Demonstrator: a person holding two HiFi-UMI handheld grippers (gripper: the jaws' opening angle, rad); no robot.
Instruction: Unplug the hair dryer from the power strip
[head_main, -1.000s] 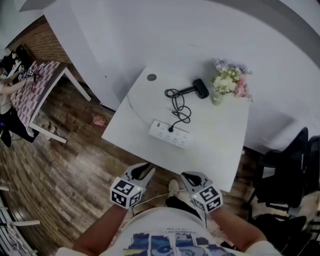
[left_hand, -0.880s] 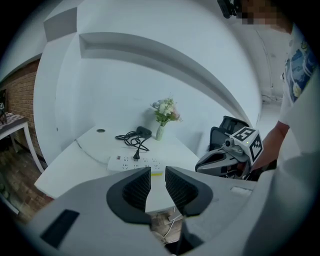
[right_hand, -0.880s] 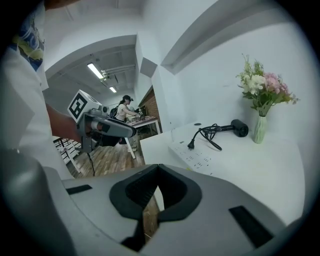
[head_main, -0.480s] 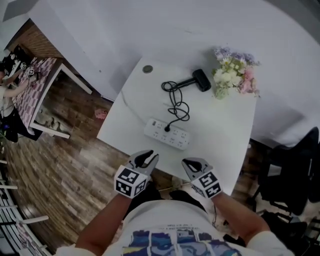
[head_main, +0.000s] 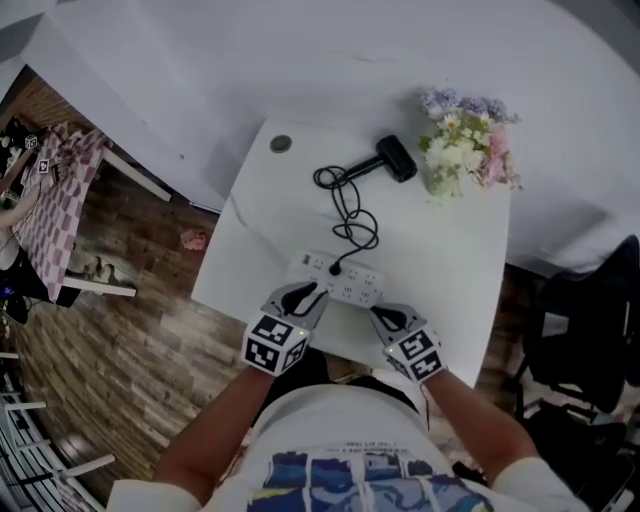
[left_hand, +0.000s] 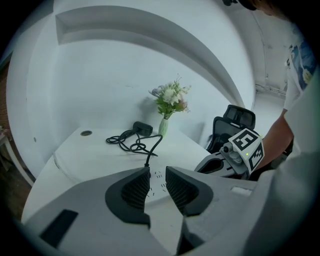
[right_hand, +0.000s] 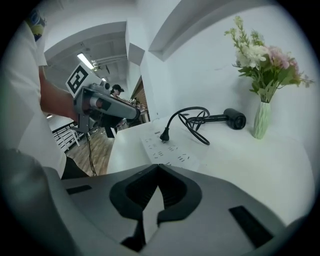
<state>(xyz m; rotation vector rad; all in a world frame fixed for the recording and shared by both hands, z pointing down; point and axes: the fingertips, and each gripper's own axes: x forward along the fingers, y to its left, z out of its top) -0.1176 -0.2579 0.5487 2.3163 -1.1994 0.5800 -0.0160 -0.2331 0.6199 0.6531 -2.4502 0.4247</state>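
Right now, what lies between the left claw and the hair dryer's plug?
Only the power strip's bare white top, as the left gripper view shows. The left claw, opening with nothing gripped, is just short of the plug.

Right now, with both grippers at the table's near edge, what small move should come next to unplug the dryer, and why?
Probably ease the left gripper forward and down until its open jaws straddle the plug. The plug sits in the power strip just ahead of those jaws, with nothing between them, while the right gripper is shut and empty.
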